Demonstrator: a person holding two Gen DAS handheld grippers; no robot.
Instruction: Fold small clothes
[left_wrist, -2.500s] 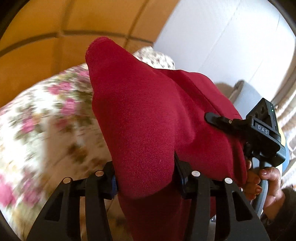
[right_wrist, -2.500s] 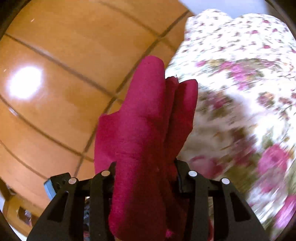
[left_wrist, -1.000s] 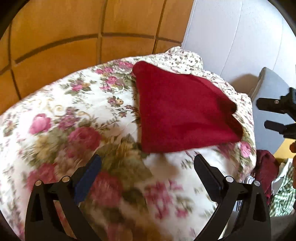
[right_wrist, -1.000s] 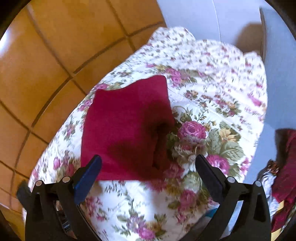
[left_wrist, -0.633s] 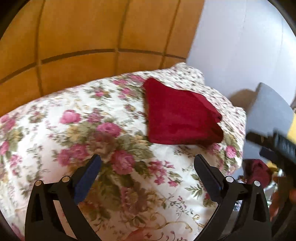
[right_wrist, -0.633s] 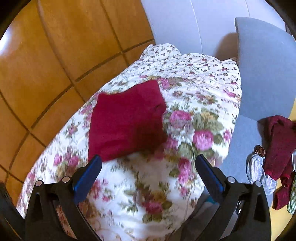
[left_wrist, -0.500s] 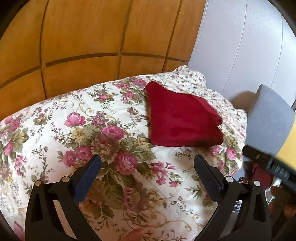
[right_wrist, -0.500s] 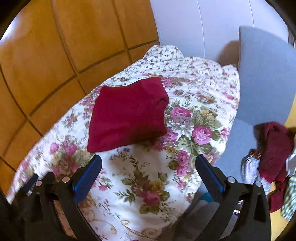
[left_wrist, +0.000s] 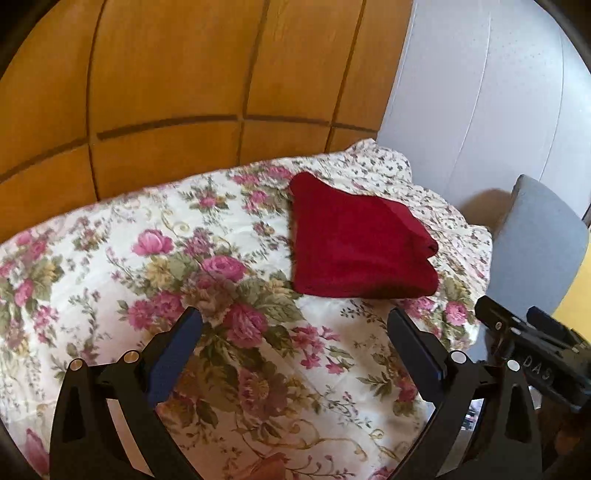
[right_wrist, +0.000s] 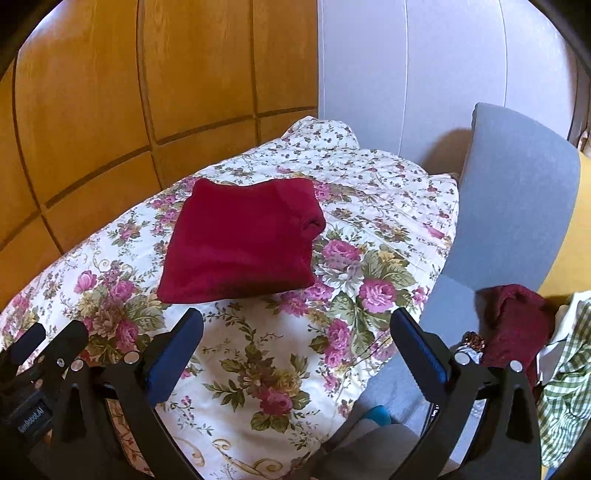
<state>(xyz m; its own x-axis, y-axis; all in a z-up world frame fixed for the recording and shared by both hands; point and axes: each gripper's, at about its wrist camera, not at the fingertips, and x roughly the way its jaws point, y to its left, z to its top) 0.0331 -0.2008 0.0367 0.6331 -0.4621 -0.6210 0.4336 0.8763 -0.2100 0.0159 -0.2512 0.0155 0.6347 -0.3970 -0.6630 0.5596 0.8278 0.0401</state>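
- Folded red garment (left_wrist: 358, 251), lying flat on floral quilt (left_wrist: 155, 266), near wooden panelling (left_wrist: 177, 74)
- Left gripper (left_wrist: 294, 330): jaws spread wide, empty, short of garment
- Right gripper (right_wrist: 296, 330): jaws spread wide, empty
- Unfolded clothes pile (right_wrist: 532, 343) beside grey chair (right_wrist: 517, 206)

The left hand-held gripper (left_wrist: 294, 325) is matte black plastic, with 2 angular fingers (left_wrist: 173, 349) lined inside with dark blue pads and 2 silver screw heads on each side. The right hand-held gripper (right_wrist: 296, 325) is built the same way. White letters "DAS" mark its black body where it appears in the left wrist view.
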